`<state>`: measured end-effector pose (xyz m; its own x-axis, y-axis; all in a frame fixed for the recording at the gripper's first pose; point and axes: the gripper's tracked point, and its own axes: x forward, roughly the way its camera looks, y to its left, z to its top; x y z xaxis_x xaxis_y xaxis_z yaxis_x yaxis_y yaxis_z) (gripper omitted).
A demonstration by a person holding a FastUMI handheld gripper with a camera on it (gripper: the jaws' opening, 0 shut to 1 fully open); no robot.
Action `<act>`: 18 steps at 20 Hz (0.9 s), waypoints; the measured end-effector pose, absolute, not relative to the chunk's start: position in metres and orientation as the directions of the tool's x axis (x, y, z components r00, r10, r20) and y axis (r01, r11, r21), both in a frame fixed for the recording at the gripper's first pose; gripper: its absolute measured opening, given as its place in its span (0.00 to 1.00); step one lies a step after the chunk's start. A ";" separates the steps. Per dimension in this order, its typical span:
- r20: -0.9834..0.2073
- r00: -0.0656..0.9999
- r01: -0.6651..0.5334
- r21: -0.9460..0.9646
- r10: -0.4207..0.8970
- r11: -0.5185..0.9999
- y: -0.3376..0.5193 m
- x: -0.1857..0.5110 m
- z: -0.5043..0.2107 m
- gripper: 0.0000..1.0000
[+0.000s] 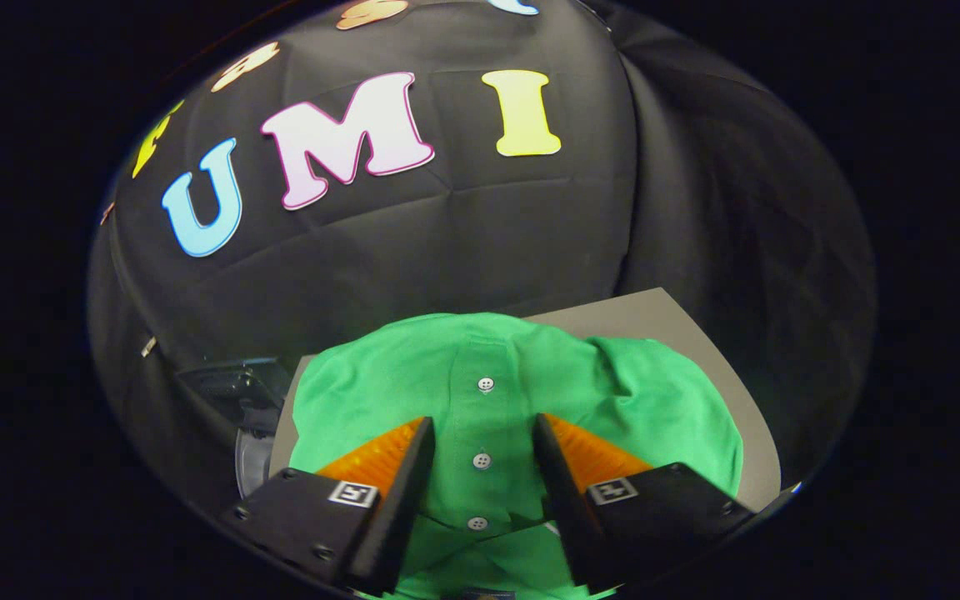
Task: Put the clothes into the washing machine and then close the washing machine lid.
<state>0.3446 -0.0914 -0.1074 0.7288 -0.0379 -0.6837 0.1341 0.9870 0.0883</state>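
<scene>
- Gripper view, nearest first: the gripper (482, 433) has its 2 fingers (401, 479) spread apart, jaws open and clamped on nothing, with the shirt's placket running up the gap between them.
- Each finger body carries a small square black-and-white marker; the glyphs on them are too small to read with confidence.
- Under and just ahead of the fingers lies the green shirt (413, 375), a bright green knit with a button placket; 3 small pale buttons (486, 384) line up along it, and the cloth is bunched into soft folds.
- That shirt rests on a grey table (655, 312), covering most of it.
- Beside the table's edge, next to 1 finger, sits a dark machine part (234, 387) with a round pale rim below; its details are unclear.
- Farthest back hangs the black cloth wall (463, 242).
</scene>
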 end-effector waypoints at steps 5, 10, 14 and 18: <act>-0.663 0.738 0.240 0.089 -0.123 0.967 -0.094 0.349 -0.096 0.12; -0.588 0.782 0.237 -0.026 -0.206 0.971 -0.068 0.352 -0.046 0.06; -0.551 0.814 0.215 -0.012 -0.186 0.977 -0.007 0.348 -0.004 0.06; -0.525 0.841 0.138 -0.018 -0.127 0.990 0.072 0.343 0.020 0.05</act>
<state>0.3429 0.0717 0.0204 0.8413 -0.1270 -0.5255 0.1383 0.9902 -0.0179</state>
